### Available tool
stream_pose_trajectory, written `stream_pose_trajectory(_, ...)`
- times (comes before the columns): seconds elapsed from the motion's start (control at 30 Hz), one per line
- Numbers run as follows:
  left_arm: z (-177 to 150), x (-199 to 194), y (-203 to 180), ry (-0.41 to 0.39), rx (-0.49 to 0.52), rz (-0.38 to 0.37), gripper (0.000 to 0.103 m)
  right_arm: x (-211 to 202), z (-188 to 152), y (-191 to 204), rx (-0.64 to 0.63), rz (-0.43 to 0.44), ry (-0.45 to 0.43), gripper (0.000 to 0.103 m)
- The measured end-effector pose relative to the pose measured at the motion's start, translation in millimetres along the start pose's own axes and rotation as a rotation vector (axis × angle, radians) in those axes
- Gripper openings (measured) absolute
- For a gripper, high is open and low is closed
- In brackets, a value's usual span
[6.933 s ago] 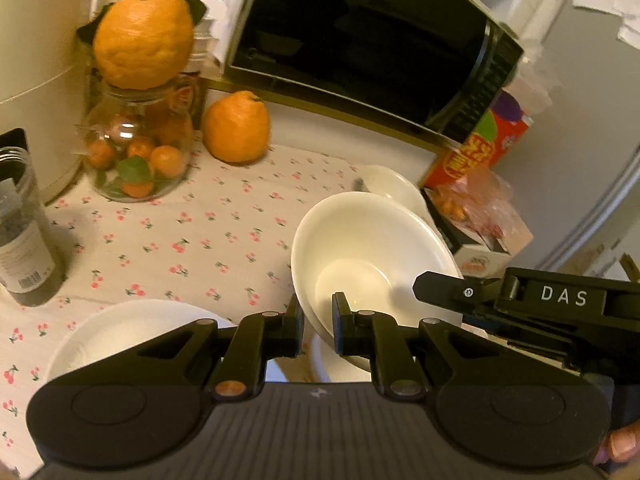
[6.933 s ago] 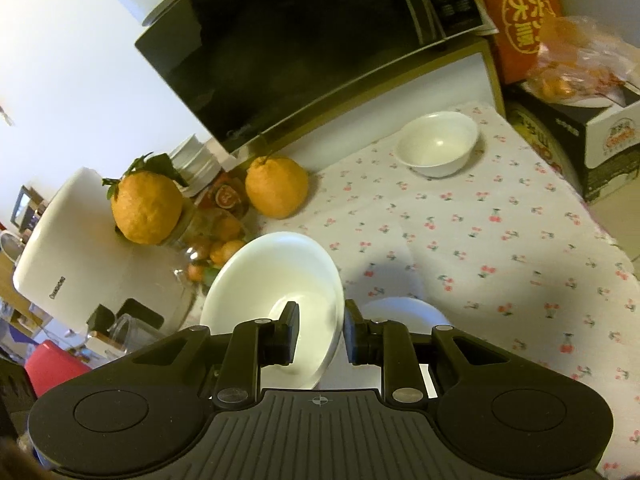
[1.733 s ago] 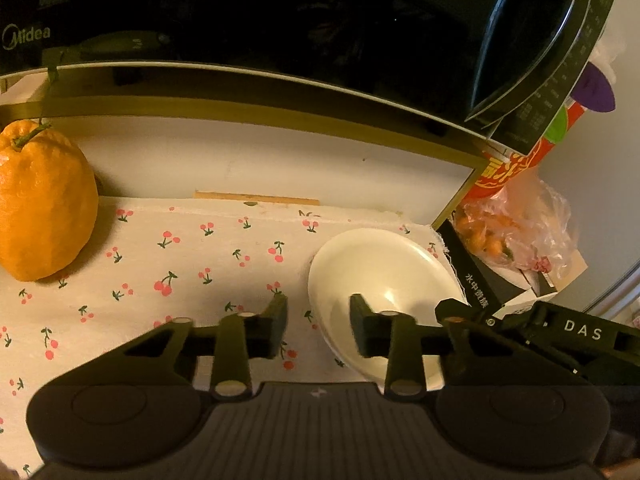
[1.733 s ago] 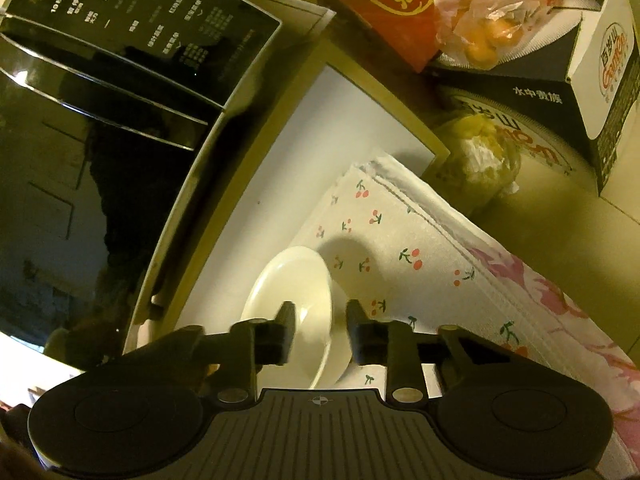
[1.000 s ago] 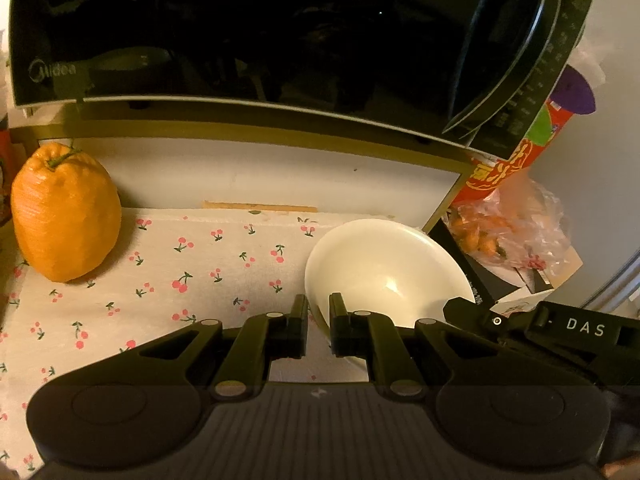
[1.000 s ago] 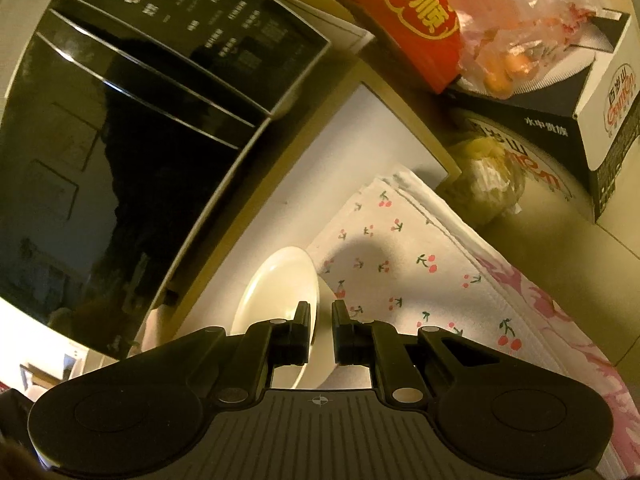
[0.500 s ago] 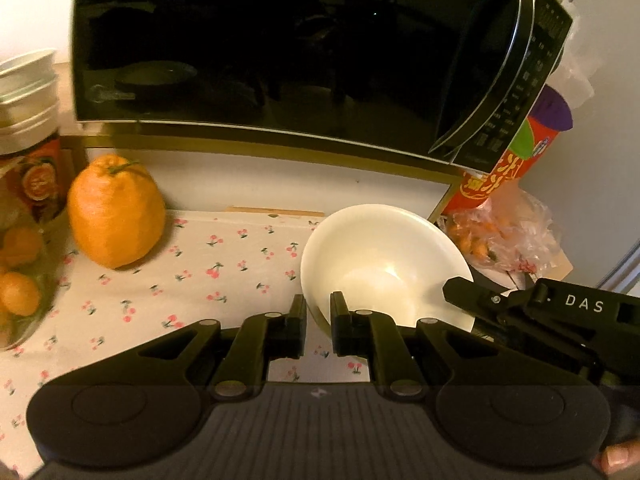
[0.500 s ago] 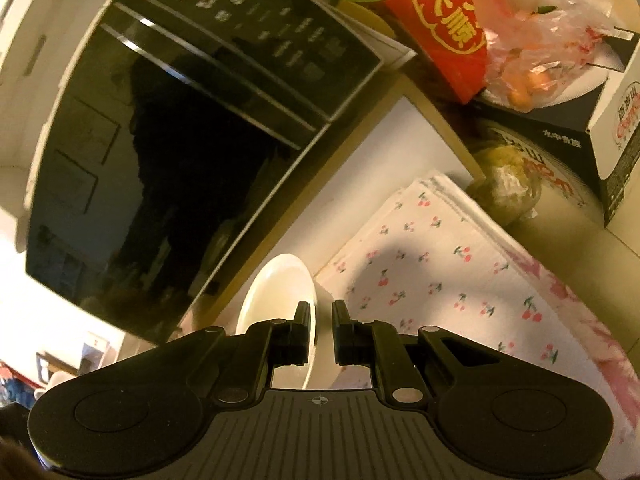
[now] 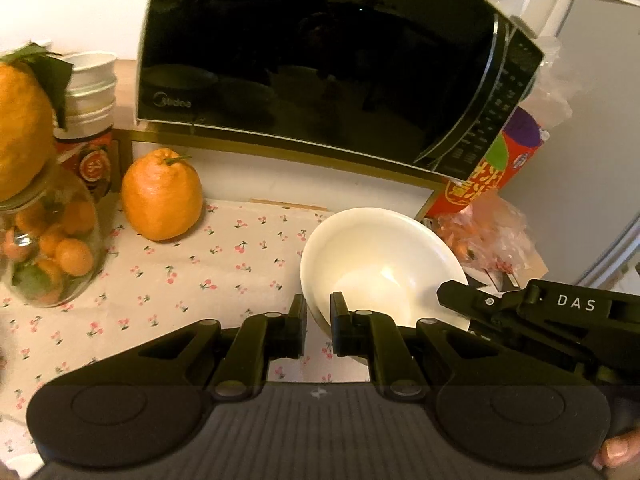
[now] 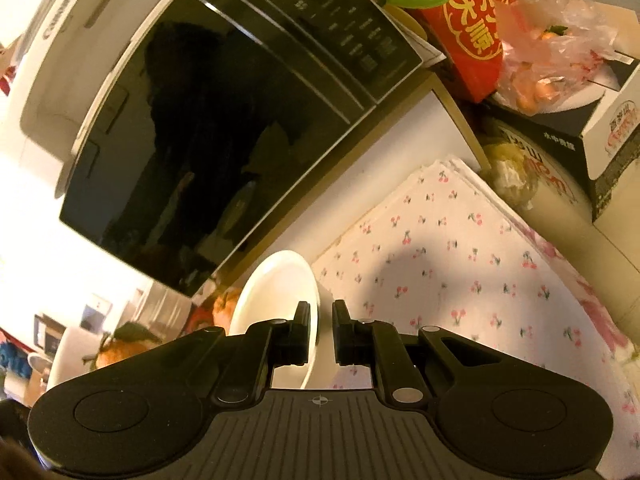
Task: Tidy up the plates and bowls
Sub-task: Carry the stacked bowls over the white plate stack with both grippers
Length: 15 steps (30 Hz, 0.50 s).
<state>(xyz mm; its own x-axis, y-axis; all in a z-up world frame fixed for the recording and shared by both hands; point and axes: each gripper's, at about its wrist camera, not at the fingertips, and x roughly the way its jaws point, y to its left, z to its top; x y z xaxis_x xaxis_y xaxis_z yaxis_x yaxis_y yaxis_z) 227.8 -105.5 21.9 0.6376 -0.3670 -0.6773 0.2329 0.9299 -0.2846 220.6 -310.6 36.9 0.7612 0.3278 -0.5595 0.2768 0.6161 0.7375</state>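
Note:
A small white bowl [image 9: 380, 264] is held up above the cherry-print cloth [image 9: 208, 272], in front of the microwave. My left gripper [image 9: 318, 312] is shut on its near left rim. My right gripper [image 10: 320, 320] is shut on the bowl's opposite rim; the bowl [image 10: 276, 296] shows edge-on in the right wrist view. The right gripper's black finger [image 9: 460, 294] also shows at the bowl's right edge in the left wrist view.
A black microwave [image 9: 320, 64] stands on a gold-edged shelf behind. An orange citrus fruit [image 9: 162, 194] and a glass jar of small oranges [image 9: 44, 252] stand at the left. A red box [image 10: 472, 28], a bag of fruit [image 10: 552, 60] and a carton [image 10: 600, 132] crowd the right.
Both grippers closed on the small bowl's rim and raised it off the cloth, pulling back from the microwave. More of the counter's left side shows now.

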Motion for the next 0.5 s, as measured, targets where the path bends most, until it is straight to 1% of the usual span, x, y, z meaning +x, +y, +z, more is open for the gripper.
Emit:
stream_pose_trajectory(0.23,-21.3,-33.2,5.7,0.01,0.006,-0.011,0.011,-25.7,-22.7,9.1,-0.001,-0.019,0.05,0.012)
stream_pose_trajectory(0.5,-42.8,-53.8,10.7,0.014,0.009,-0.013,0.011,-47.7,-48.6,18.2,-0.033,-0.046,0.076,0.013)
